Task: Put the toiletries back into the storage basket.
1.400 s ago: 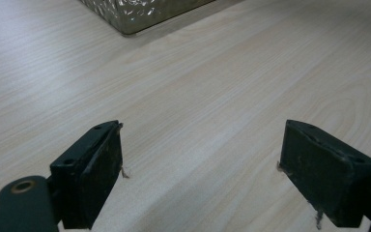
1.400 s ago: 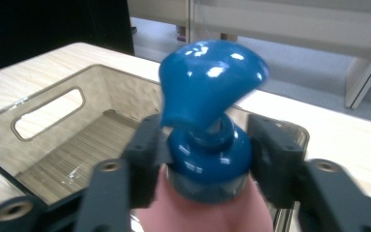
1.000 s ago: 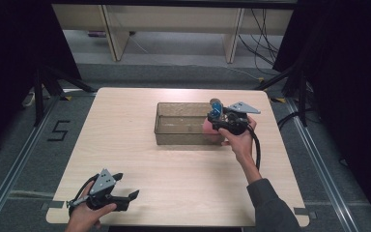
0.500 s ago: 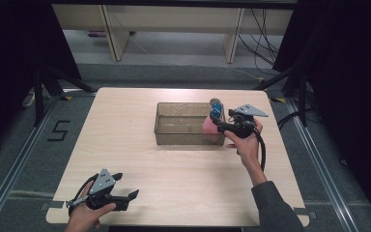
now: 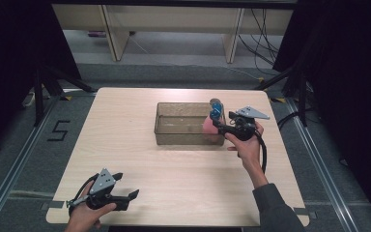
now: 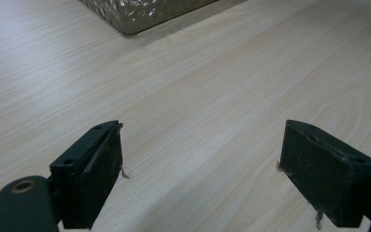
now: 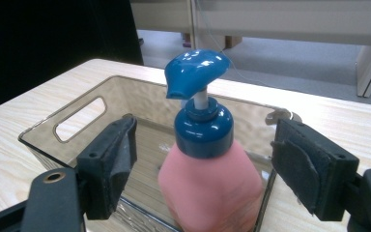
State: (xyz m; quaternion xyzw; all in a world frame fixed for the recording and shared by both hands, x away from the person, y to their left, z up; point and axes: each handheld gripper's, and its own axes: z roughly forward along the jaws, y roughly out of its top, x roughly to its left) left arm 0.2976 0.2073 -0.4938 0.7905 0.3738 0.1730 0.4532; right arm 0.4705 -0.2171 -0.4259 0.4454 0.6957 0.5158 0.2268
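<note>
Down at the near left corner of the desk [image 5: 125,140], the left gripper [image 5: 127,197] rests low in the person's left hand [image 5: 84,215], its jaws spread wide over bare wood with nothing between them; in the left gripper view a corner of the clear bin [image 6: 140,14] shows well ahead of it. Moving right, the clear bin [image 5: 174,137] sits near the middle of the desk, a see-through rectangular container with a cut-out handle in its end wall. A pink pump bottle [image 5: 209,126] with a blue pump head [image 5: 216,108] stands upright in the bin's right end, close against the right wall. Just beside it, the right gripper [image 5: 218,127] is held level in the person's right hand [image 5: 247,147], pointing at the bottle. Its jaws have just been opening, and in the right gripper view they stand released on either side of the bottle [image 7: 210,186], clear of its sides, with the pump head [image 7: 196,72] rising between them.
</note>
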